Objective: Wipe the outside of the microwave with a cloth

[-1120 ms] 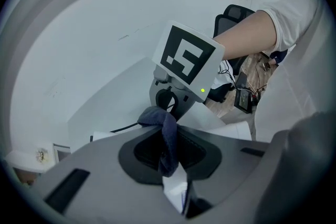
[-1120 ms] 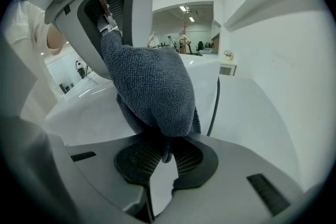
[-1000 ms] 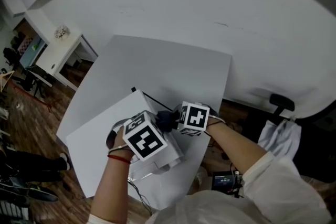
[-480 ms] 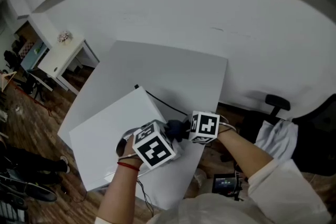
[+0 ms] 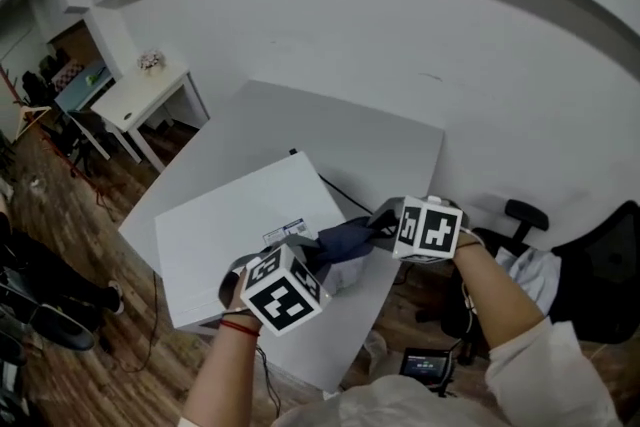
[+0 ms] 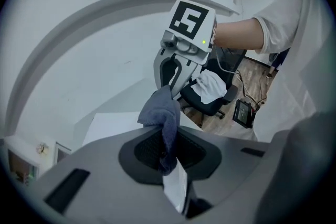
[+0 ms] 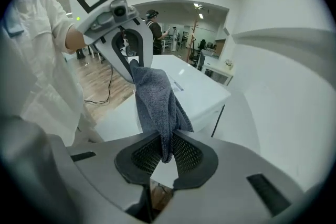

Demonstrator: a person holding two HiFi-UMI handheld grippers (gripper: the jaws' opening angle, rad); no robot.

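Note:
The white microwave (image 5: 240, 225) sits on a white table (image 5: 340, 130); in the right gripper view the microwave (image 7: 197, 86) lies beyond the jaws. A dark blue cloth (image 5: 345, 238) is stretched in the air between my two grippers, over the microwave's right edge. My left gripper (image 5: 312, 260) is shut on one end of the cloth (image 6: 161, 113). My right gripper (image 5: 384, 218) is shut on the other end (image 7: 155, 94). Each gripper view shows the opposite gripper pinching the cloth: the right gripper (image 6: 169, 86) and the left gripper (image 7: 134, 68).
A black cable (image 5: 345, 192) runs from the microwave's back across the table. An office chair (image 5: 520, 215) with a white cloth (image 5: 530, 267) stands at the right, beside a small device (image 5: 425, 365) on the wooden floor. A small white side table (image 5: 140, 95) is at far left.
Both grippers have risen and drifted right, off the microwave's top, carrying the cloth. The cloth now hangs stretched between them instead of bunched under the cubes.

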